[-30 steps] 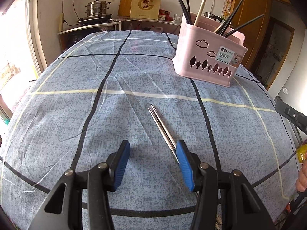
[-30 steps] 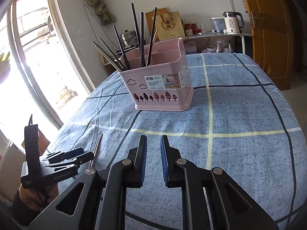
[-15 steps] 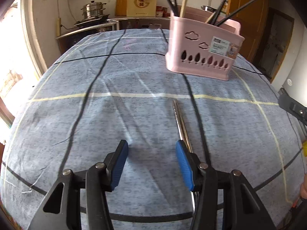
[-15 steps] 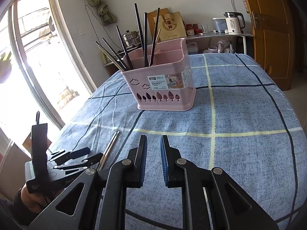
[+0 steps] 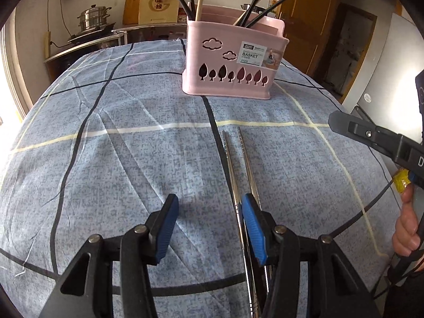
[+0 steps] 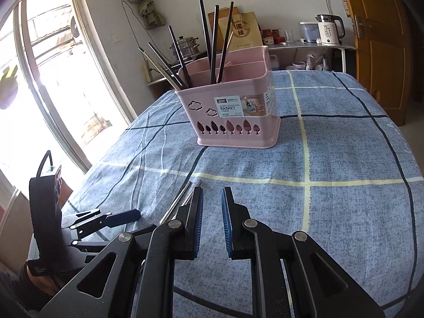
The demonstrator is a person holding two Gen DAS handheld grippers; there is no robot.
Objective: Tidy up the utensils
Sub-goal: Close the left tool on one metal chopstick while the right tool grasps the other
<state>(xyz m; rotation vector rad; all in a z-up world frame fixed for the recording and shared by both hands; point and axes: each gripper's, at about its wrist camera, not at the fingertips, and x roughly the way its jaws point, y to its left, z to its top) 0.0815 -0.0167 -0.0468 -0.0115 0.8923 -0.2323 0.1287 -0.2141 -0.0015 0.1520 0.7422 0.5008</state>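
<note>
Two metal chopsticks lie side by side on the blue checked cloth, pointing toward a pink chopstick basket that holds several dark chopsticks. My left gripper is open; its right blue pad sits over the chopsticks' near part, so they run under that finger, not between the jaws. In the right wrist view the chopsticks lie just left of my right gripper, which stands narrowly open and empty above the cloth. The basket is ahead of it.
The cloth-covered table drops off at left and right edges. A counter with a steamer pot stands behind. A kettle sits on a far shelf. A wooden door is at right.
My left gripper has swung right and forward, so the basket is now straight ahead and the chopsticks line up under its right finger. The right gripper has moved slightly closer to the chopsticks.
</note>
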